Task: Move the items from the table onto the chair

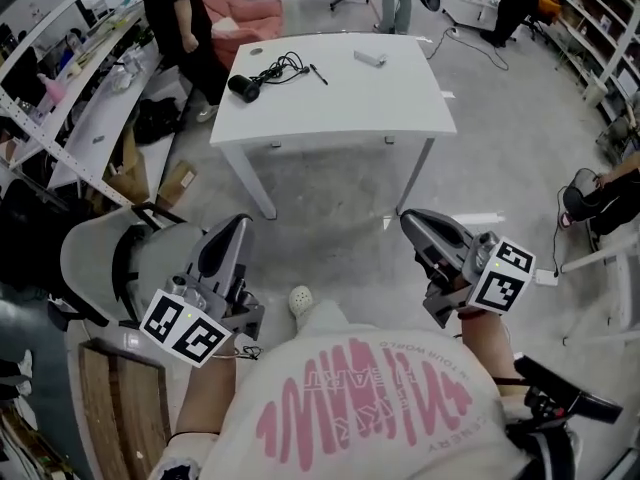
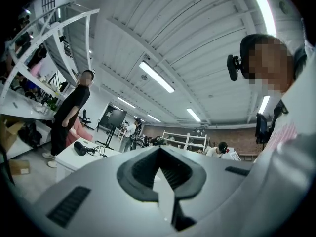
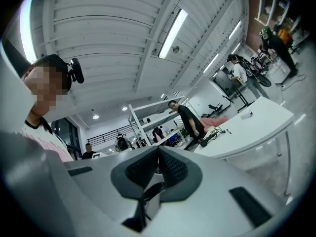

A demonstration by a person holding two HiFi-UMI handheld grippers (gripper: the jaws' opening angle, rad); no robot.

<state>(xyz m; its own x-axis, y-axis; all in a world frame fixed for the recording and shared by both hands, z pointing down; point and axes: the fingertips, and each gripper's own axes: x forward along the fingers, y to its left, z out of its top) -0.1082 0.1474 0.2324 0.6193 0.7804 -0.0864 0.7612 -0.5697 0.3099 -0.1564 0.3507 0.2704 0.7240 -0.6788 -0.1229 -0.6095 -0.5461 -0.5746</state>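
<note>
the surface is smooth matt white; the floor rough mottled concrete; the chair smooth grey plastic; the left claw matt grey plastic, its pads dark and ribbed.

Grey concrete floor, white shelving racks along the left, ribbed white ceiling with long strip lights

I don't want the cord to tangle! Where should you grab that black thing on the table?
Probably across its thick black body, coming from the table's near left edge. It lies flat close to that edge, and its cord trails away toward the middle, so the jaws would miss the loops.
</note>
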